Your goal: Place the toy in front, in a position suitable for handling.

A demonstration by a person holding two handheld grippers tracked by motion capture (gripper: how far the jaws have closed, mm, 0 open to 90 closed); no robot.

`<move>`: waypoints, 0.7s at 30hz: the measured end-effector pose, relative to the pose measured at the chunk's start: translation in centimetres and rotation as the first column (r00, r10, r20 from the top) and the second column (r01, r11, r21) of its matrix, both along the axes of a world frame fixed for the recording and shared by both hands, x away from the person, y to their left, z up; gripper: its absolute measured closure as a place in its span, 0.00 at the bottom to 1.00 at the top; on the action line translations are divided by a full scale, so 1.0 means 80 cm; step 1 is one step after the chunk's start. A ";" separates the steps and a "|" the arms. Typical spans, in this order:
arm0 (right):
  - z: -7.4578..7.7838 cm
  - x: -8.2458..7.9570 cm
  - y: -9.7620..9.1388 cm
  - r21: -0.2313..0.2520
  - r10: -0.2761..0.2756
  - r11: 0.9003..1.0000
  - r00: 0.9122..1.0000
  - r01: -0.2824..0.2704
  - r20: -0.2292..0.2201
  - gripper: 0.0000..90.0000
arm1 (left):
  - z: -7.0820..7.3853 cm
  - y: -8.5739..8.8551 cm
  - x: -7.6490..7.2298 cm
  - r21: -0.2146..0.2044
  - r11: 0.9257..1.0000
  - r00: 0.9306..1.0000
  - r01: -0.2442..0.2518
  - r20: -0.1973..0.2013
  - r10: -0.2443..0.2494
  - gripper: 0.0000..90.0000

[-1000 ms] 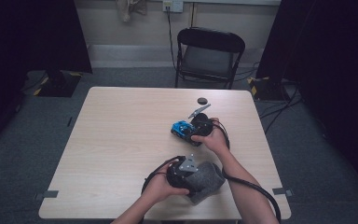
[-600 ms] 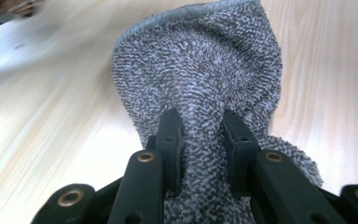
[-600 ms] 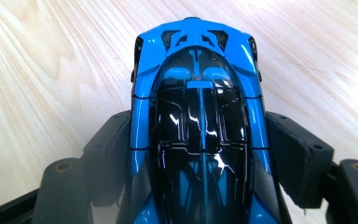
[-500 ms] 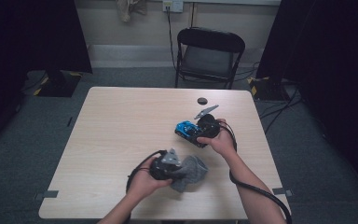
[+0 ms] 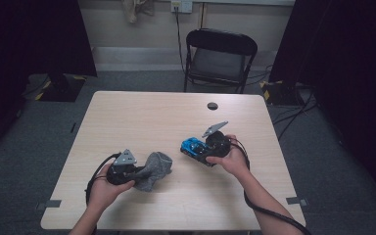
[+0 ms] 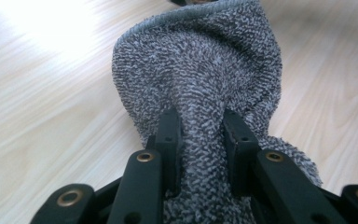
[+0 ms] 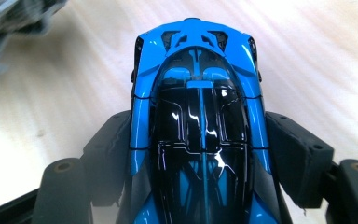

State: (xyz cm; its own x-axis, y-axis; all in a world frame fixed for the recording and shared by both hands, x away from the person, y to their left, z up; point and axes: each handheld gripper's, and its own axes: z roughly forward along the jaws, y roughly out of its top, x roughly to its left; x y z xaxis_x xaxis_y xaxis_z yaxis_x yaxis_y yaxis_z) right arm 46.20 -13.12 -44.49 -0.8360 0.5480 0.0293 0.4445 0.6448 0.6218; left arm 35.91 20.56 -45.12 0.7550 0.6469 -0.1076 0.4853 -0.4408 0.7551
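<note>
A grey terry cloth (image 5: 157, 167) lies bunched on the wooden table (image 5: 147, 117), left of centre near the front. My left gripper (image 5: 139, 175) is shut on it. In the left gripper view both black jaws pinch a fold of the cloth (image 6: 200, 70), and the left gripper (image 6: 200, 128) points along the tabletop. A blue and black toy car (image 5: 192, 145) sits right of centre, with my right gripper (image 5: 198, 151) shut on its sides. The right gripper view looks down on the car's roof (image 7: 198, 93) between the right gripper's (image 7: 200, 144) jaws.
A small black round object (image 5: 212, 105) lies near the table's far edge. A black folding chair (image 5: 220, 54) stands behind the table. Cables trail from both grippers over the front edge. Grey carpet surrounds the table.
My left gripper has moved left along the front of the table, pulling the grey cloth with it. The right gripper with the car has shifted slightly right and away from me.
</note>
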 end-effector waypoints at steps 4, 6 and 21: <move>-0.007 -0.010 0.007 -0.007 0.016 1.000 1.000 -0.016 -0.001 0.31 | 0.000 0.008 0.001 0.005 1.000 1.000 -0.023 0.009 0.023 0.80; -0.009 -0.014 0.008 -0.011 0.026 1.000 1.000 -0.026 0.005 0.31 | -0.003 0.013 0.003 0.010 0.999 0.999 -0.040 0.007 0.040 0.80; -0.031 -0.030 0.016 -0.039 0.040 0.998 0.999 -0.039 0.021 0.31 | -0.024 0.019 0.008 0.047 0.997 0.997 -0.064 -0.037 0.066 0.79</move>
State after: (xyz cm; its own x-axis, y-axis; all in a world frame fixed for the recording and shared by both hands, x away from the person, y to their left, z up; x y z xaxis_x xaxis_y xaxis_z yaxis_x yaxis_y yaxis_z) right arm 43.77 -11.87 -46.94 -0.8572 0.5148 -0.0098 0.4048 0.6856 0.6051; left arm 36.54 22.11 -47.05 0.7073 0.6991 -0.1043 0.5420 -0.4416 0.7150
